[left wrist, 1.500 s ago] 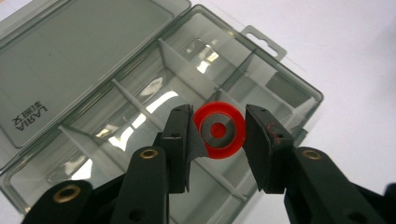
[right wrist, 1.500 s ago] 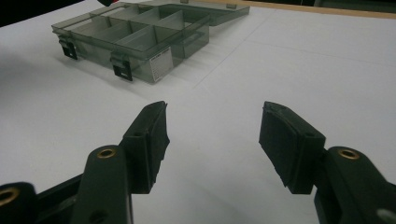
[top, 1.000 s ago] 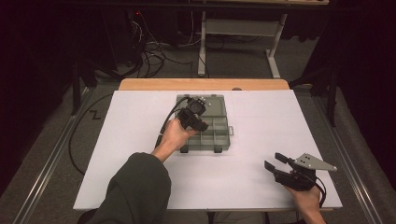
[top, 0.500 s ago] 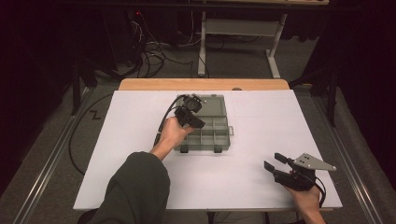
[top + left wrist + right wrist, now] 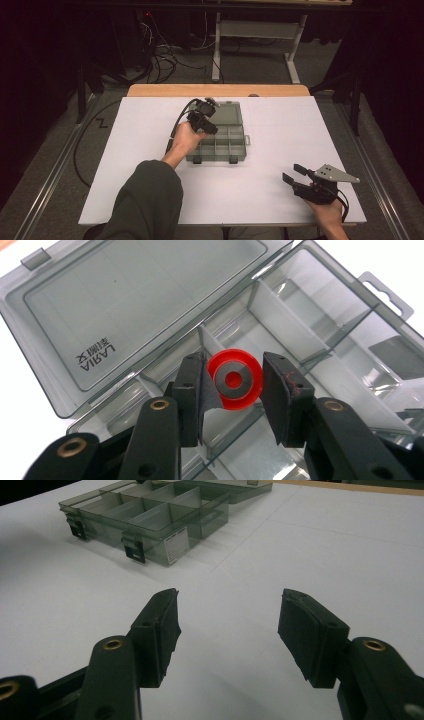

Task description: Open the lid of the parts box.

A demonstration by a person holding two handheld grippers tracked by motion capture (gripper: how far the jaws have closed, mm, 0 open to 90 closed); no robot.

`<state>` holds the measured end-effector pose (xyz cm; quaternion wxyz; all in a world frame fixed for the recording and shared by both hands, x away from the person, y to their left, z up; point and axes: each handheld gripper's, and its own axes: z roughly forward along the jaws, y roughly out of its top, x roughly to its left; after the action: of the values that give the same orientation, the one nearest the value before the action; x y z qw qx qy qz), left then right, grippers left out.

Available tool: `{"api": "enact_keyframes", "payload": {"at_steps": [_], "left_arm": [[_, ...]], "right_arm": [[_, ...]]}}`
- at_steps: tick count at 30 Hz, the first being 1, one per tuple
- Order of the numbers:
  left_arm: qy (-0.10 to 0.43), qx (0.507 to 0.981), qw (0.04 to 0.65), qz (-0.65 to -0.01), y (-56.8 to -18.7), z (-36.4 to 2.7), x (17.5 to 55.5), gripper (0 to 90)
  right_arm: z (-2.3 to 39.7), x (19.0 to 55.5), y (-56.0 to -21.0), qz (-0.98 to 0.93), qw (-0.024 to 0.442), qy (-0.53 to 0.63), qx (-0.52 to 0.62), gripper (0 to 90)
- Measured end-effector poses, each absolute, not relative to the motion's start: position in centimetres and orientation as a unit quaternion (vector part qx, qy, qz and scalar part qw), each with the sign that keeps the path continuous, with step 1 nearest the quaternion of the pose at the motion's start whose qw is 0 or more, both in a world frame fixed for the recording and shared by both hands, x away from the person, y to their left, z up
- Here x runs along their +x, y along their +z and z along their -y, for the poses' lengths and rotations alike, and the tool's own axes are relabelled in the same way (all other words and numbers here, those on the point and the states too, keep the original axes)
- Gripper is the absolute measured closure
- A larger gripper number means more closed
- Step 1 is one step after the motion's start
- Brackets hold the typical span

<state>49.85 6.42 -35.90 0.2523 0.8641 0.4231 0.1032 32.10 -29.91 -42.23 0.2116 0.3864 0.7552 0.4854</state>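
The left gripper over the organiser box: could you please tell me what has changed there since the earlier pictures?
The left gripper has shifted slightly to the left across the open compartment box, from over its middle toward its left side. It holds a red ring between its fingers above the compartments. The box itself, its lid lying open, has not moved. The right gripper rests open at the table's near right corner, unchanged.

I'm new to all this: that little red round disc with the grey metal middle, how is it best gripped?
By its rim, on two opposite edges, as the left gripper does above the clear grey plastic compartment box. The small red disc with the grey centre is flat and round, so pads on its edge from either side suit it.
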Motion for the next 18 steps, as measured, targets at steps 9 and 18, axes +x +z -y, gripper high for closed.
{"api": "enact_keyframes", "payload": {"at_steps": [9, 18], "left_arm": [[0.099, 0.866, 0.239, -0.427, -36.6, -6.5, 50.2, 62.2], [0.094, 0.867, 0.232, -0.432, -37.1, -6.6, 50.6, 62.1]], "right_arm": [[29.9, 32.1, -42.2, -0.755, 0.210, 0.486, 0.387, 43.0], [29.9, 32.1, -42.2, -0.755, 0.209, 0.486, 0.386, 43.0]]}}
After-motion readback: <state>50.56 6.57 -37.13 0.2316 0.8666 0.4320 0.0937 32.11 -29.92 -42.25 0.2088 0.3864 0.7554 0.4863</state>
